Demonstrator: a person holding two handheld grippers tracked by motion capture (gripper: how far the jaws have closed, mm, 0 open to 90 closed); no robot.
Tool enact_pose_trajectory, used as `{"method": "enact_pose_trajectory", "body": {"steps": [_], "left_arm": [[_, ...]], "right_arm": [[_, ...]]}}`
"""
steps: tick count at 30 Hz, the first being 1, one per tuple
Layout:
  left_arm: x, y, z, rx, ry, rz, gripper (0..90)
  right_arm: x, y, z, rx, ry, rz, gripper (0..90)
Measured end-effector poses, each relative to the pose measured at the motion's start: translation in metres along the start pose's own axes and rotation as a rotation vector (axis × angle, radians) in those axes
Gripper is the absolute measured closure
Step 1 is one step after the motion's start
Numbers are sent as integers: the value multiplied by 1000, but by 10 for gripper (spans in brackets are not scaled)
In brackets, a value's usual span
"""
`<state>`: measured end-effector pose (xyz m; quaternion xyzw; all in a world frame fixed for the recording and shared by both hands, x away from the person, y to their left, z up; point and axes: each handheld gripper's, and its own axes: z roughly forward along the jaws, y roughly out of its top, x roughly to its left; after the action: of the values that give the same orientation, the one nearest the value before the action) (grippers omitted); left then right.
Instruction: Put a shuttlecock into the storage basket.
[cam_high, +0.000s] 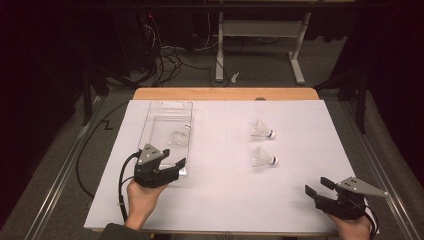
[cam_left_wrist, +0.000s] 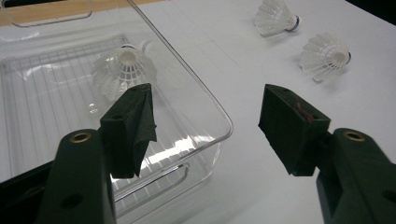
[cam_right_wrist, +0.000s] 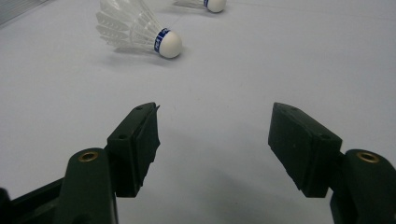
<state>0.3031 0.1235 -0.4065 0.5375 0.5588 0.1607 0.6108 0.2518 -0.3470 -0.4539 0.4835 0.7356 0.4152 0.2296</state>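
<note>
Smooth white tabletop (cam_high: 220, 200), feathery shuttlecock (cam_high: 181, 136) in ribbed clear plastic bin (cam_high: 150, 122), both hand-held grippers (cam_high: 172, 164) (cam_high: 316, 186) released, empty.

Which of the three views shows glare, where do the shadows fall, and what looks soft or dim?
High view: bright white table sheet, surroundings nearly black, shuttlecocks small and soft. Left gripper view: glare streaks on the clear plastic bin; the shuttlecock inside it looks hazy. Right gripper view: the nearer shuttlecock casts a faint shadow on the sheet beneath it; the jaws in front look slightly soft.
</note>
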Motion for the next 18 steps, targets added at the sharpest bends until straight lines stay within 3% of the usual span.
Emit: {"method": "enact_pose_trajectory", "body": {"steps": [18], "left_arm": [[-10, -5, 9, 49, -39, -9, 381]], "right_arm": [[0, 0, 0, 0, 1, -3, 338]]}}
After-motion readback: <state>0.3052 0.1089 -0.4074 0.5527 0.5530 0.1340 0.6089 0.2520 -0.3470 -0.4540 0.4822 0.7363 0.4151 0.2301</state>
